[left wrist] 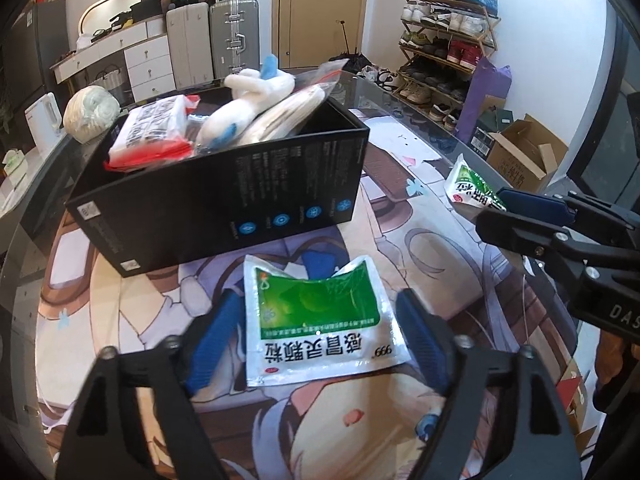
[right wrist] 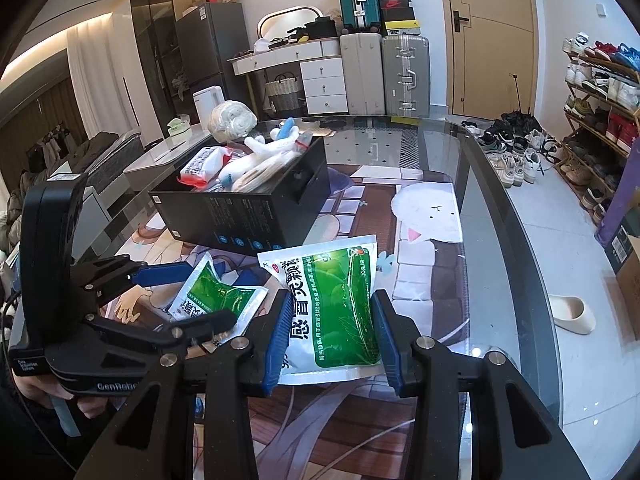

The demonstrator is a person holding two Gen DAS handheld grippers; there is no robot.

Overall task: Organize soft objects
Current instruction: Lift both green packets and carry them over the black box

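While both grippers straddle pouches, left gripper (left wrist: 316, 320), right gripper (right wrist: 332, 336)

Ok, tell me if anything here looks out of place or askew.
The black box is overstuffed: a white plush toy and a clear zip bag stick out over its rim. Two green medicine packets are still loose on the mat, one between the left gripper's fingers, one between the right's.
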